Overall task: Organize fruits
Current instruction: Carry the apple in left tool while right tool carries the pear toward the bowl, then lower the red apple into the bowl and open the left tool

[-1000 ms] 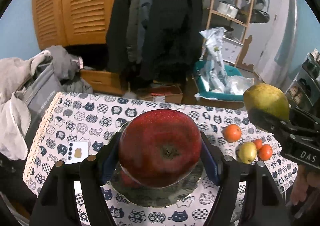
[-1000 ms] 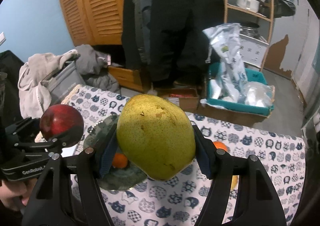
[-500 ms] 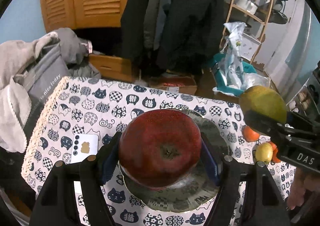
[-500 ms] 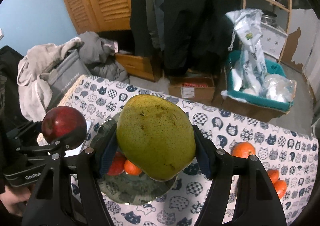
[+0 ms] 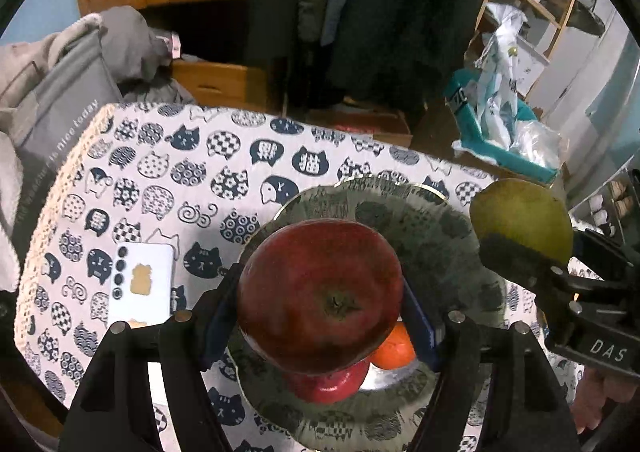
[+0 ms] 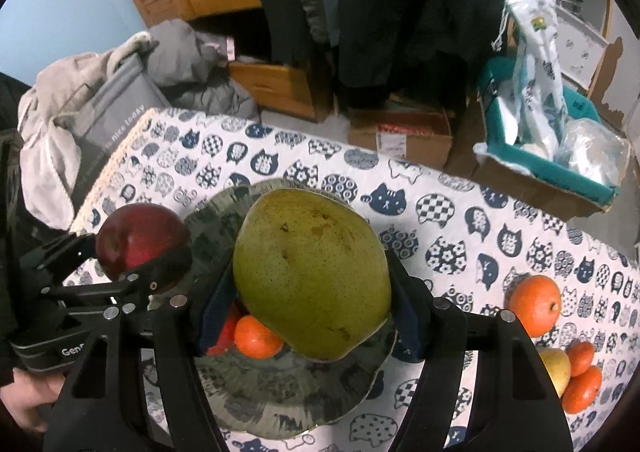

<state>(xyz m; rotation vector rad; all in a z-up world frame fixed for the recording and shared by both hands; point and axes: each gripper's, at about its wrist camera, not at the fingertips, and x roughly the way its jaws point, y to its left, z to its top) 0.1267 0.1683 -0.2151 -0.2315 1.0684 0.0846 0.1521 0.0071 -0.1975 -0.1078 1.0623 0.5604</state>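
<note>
My left gripper (image 5: 320, 312) is shut on a red apple (image 5: 320, 294) and holds it above the dark patterned plate (image 5: 440, 236). My right gripper (image 6: 310, 296) is shut on a large green pear (image 6: 312, 272), also above the plate (image 6: 296, 396). On the plate lie a red fruit (image 5: 332, 384) and a small orange (image 5: 394, 348), the orange also in the right wrist view (image 6: 256, 336). The pear shows at the right of the left wrist view (image 5: 520, 220); the apple at the left of the right wrist view (image 6: 140, 244).
A white phone (image 5: 140, 284) lies left of the plate on the cat-print tablecloth (image 5: 160, 172). An orange (image 6: 534, 304), a yellow fruit (image 6: 558, 370) and small oranges (image 6: 582, 388) lie at the table's right. Clothes, boxes and shelves stand beyond the far edge.
Both grippers have moved forward and down over the plate with their fruits held. The plate now lies closer beneath them, and the fruits on it have come into view.
</note>
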